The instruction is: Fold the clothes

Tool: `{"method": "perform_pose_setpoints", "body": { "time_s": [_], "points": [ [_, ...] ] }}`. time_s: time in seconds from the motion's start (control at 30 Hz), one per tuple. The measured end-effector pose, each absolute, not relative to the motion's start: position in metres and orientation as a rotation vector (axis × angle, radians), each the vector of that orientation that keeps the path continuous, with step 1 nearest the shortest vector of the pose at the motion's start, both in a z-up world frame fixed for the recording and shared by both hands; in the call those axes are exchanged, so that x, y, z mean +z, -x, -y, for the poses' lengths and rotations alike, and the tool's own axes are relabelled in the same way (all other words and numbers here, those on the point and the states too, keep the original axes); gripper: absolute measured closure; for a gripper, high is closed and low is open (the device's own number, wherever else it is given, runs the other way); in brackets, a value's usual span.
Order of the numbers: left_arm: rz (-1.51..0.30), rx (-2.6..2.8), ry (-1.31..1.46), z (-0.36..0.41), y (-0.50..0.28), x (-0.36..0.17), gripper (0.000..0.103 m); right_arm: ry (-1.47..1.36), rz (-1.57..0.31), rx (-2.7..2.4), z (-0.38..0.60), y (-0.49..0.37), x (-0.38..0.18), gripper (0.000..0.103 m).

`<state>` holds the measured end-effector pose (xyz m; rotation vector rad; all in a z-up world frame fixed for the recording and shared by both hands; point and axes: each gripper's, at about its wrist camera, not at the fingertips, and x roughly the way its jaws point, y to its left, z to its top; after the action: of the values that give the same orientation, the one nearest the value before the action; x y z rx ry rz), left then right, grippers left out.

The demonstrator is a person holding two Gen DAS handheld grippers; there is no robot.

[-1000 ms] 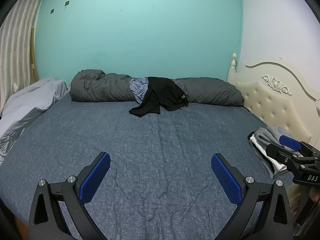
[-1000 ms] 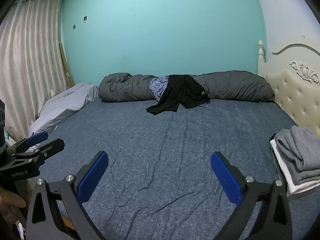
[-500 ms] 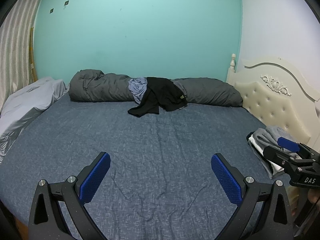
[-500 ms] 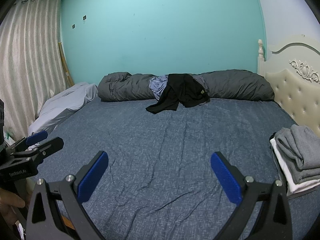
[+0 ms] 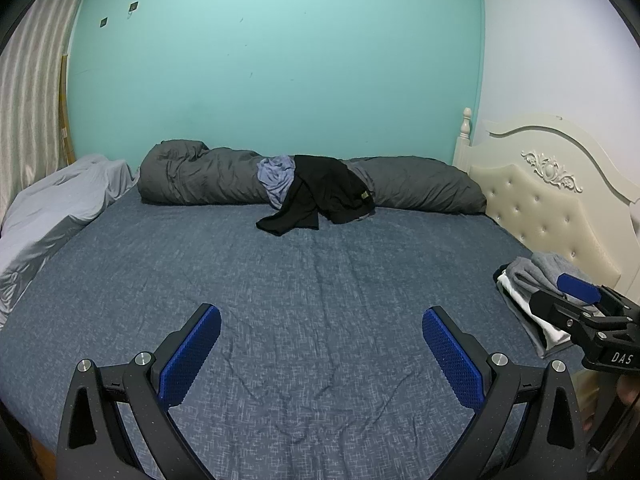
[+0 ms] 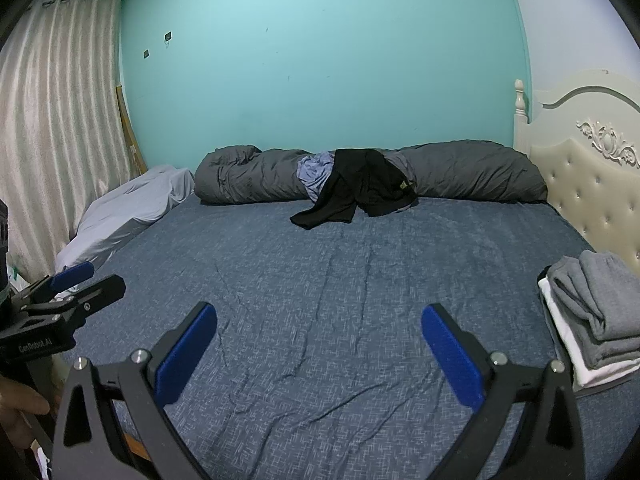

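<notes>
Two tools were seen, the left tool [image 5: 320, 344] and the right tool [image 6: 318, 340], each held with its blue-padded jaws spread wide and empty above the blue patterned bed sheet [image 6: 320, 280]. One crumpled black garment [image 5: 320, 196] and one lavender garment [image 5: 276, 176] lay over the rolled grey duvet [image 5: 200, 178] at the bed's far edge. One folded stack of grey and white clothes [image 6: 592, 316] sat at the right edge by the cream tufted headboard [image 6: 596, 196].
</notes>
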<state>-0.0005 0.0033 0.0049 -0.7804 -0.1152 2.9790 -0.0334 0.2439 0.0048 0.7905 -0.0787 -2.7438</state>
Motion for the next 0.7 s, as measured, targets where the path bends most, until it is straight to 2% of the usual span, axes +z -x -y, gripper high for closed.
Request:
{"method": "perform_pose_setpoints", "body": {
  "time_s": [0.7],
  "points": [
    [0.088,3.038,0.769,-0.001,0.029,-0.007,0.0,-0.844,0.102,-2.751,-0.253,0.058,-0.017,0.0]
  ]
}}
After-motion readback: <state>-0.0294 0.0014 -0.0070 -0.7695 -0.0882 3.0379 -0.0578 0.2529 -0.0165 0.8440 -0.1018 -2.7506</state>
